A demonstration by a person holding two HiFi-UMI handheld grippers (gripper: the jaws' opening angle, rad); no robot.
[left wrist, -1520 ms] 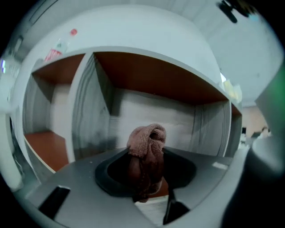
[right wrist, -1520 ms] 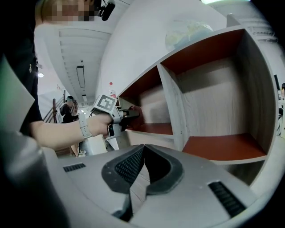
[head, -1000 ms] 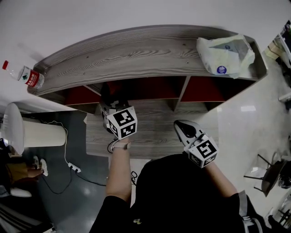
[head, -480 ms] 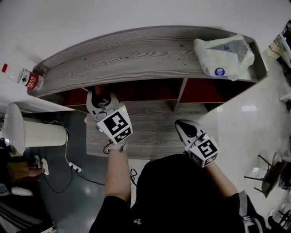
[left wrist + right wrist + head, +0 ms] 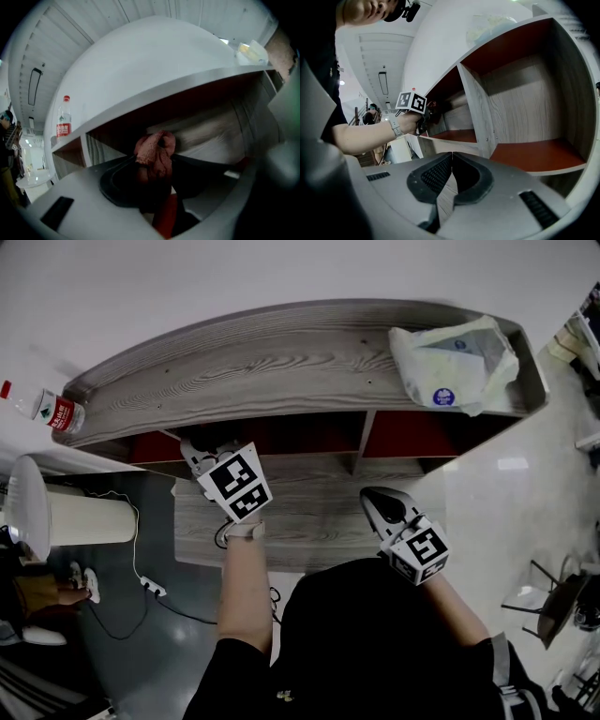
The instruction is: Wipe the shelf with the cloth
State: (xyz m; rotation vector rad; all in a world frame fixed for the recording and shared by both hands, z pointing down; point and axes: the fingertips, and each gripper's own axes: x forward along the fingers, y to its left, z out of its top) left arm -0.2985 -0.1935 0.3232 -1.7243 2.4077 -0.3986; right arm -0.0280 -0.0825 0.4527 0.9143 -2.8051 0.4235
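My left gripper [image 5: 202, 451] clamps the reddish cloth [image 5: 154, 149] at the shelf's [image 5: 281, 371] lower left compartment. My right gripper [image 5: 377, 504] hangs pinched shut, empty, by the front edge. Wiping looks under way: next, I drag the cloth along that board.

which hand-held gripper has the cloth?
The left hand-held gripper, jaws shut on the reddish cloth; the right hand-held gripper is shut on nothing.
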